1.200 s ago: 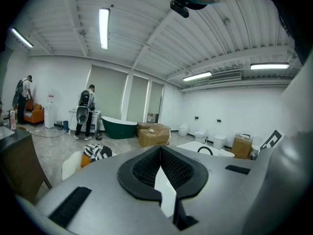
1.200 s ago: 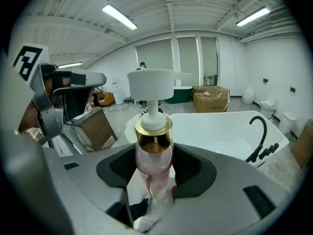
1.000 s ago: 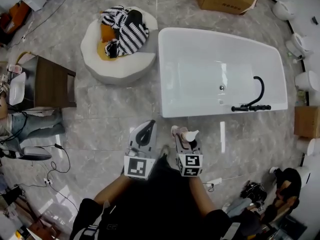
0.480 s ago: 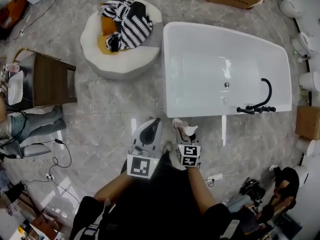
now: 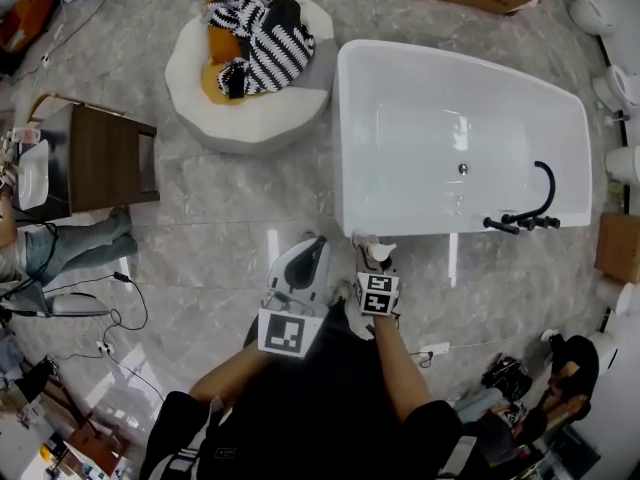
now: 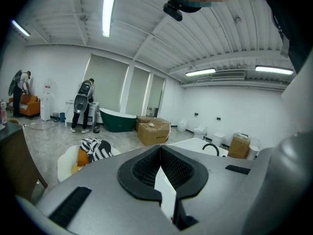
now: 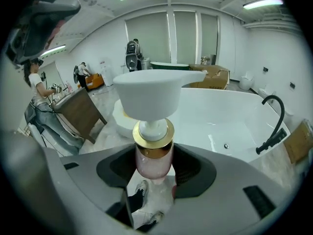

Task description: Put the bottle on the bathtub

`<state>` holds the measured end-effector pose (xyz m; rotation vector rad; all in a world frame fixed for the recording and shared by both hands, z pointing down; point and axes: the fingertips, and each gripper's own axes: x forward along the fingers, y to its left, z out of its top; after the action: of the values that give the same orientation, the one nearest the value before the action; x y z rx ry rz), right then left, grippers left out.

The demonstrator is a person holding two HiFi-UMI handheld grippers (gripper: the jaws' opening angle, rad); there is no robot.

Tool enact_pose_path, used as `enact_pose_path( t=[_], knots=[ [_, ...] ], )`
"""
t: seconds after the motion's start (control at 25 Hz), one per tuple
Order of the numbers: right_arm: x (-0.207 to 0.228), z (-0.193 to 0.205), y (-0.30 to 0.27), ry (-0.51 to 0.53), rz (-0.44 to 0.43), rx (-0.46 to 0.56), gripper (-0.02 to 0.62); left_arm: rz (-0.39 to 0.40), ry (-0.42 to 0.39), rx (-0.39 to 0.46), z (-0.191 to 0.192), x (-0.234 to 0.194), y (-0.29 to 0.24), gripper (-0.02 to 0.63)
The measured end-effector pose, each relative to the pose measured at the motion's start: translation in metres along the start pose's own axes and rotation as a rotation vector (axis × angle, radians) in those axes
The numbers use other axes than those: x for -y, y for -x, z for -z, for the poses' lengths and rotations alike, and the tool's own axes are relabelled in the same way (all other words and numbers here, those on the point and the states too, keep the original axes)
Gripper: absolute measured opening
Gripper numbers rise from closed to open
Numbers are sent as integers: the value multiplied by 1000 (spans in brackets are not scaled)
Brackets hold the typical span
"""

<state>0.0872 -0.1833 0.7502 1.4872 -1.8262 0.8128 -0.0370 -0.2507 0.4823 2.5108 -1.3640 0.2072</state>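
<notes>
Bottle (image 7: 154,148): pink body, gold collar, white pump head, upright. The right gripper (image 7: 155,169) is clamped on its body just below the collar. In the head view the bottle (image 5: 380,252) hangs over the floor just short of the bathtub (image 5: 420,230), near the near-left corner of its rim. It is not touching the tub.

Left gripper (image 6: 160,164): jaws pressed together with nothing between them. It is held beside the right one (image 5: 372,261) and is idle as far as I can see.

Progress, my read: the pickup and the carry to the tub are done. Left to do: reach over the near rim, set the base down flat, let go and back out.

Edges and room:
- The near rim is a narrow white ledge, and the basin drops away right behind it. A base set part-way over either edge would probably tip into the tub or onto the floor.
- The ledge looks widest at the right end, but the black faucet (image 5: 530,204) stands there. The stretch of rim in front of the bottle is bare.
- Nothing stands between the gripper and the rim.
- The white pouf with striped clothes (image 5: 250,78) sits beside the tub's left end, well off the path. The wooden cabinet (image 5: 100,158) and the floor cables (image 5: 110,303) are far left.
- The left gripper (image 5: 312,250) is close alongside, so I'd leave it where it is.
</notes>
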Motion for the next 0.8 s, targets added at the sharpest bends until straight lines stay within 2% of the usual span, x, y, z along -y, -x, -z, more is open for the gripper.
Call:
enact_pose_path(
  t=[0.8],
  knots=[
    [3, 16, -72, -15, 39, -114, 213, 1, 28, -15, 3, -24, -16, 17]
  ],
)
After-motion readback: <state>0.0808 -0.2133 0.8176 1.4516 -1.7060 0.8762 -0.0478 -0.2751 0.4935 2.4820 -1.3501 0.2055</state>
